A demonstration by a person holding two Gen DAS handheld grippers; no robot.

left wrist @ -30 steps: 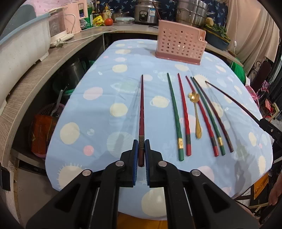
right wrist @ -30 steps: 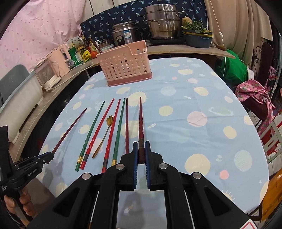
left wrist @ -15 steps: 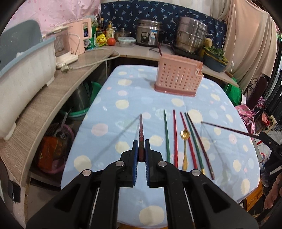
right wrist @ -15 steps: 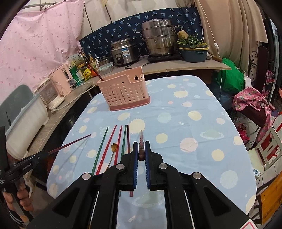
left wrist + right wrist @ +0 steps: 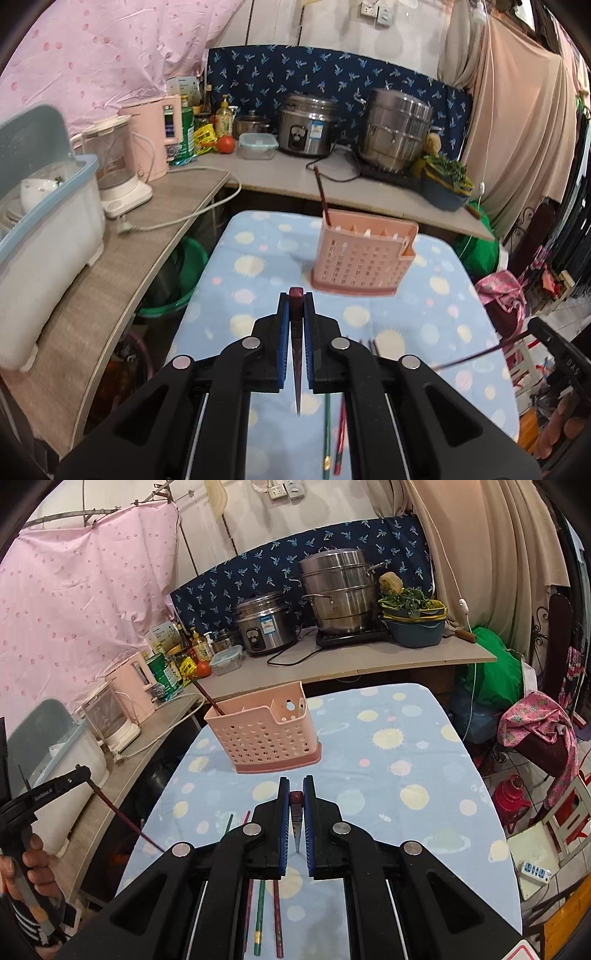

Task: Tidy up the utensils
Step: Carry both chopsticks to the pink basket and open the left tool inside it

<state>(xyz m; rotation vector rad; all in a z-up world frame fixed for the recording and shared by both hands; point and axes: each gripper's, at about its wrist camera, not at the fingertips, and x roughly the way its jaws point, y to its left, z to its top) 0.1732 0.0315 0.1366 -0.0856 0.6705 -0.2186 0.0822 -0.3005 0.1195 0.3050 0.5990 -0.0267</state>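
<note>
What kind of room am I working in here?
It looks like a lived-in home kitchen: a rice cooker and a stacked steel steamer pot stand on the counter, and an electric kettle with bottles beside it, behind a cloth-covered table.

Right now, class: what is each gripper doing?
Left gripper: closed on a dark red chopstick.
Right gripper: closed on another dark red chopstick.
</note>
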